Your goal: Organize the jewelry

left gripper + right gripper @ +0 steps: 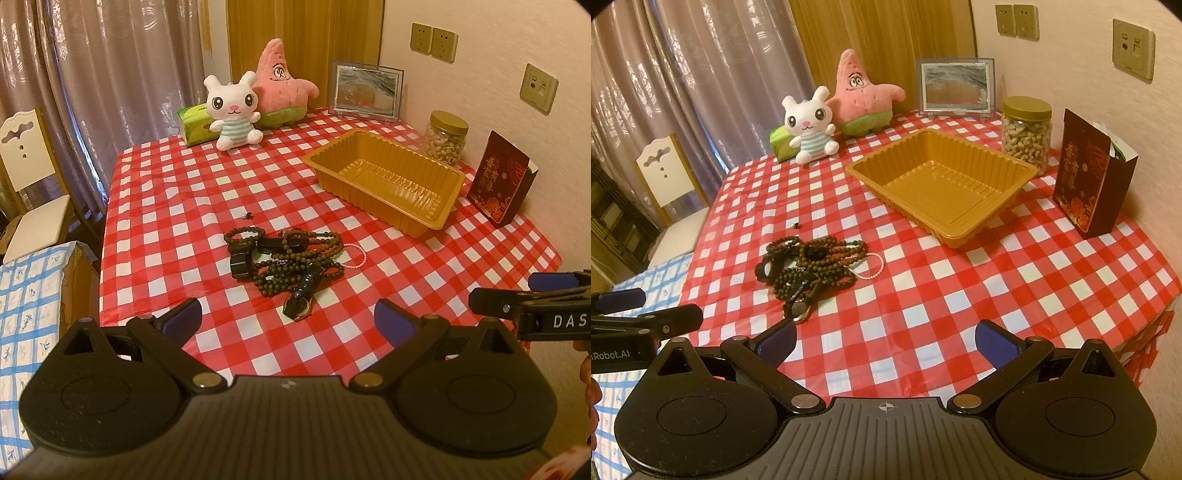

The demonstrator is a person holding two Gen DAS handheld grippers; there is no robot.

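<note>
A table under a red-and-white checked cloth [960, 295] filled both views, with plush toys, a picture frame and a jar of snacks along its far edge. On the right half sat an empty gold plastic tray [882, 168], well apart from the jewelry. The pile of jewelry [284, 264] lay near the middle of the cloth: dark bead strands [827, 258] tangled over a black bangle [241, 263], a thin pink bead bracelet [873, 267] trailing out toward the tray, and a wristwatch [300, 306] at the near end. Two tiny loose pieces [246, 215], perhaps earrings, sat just beyond the heap. The left gripper [288, 319] and right gripper [885, 341] both hovered short of the pile, jaws spread wide and holding nothing. The likely trouble was the tangle: pinching one strand would probably drag the others or the watch along, and the tiny pieces might slip between the pads.
</note>
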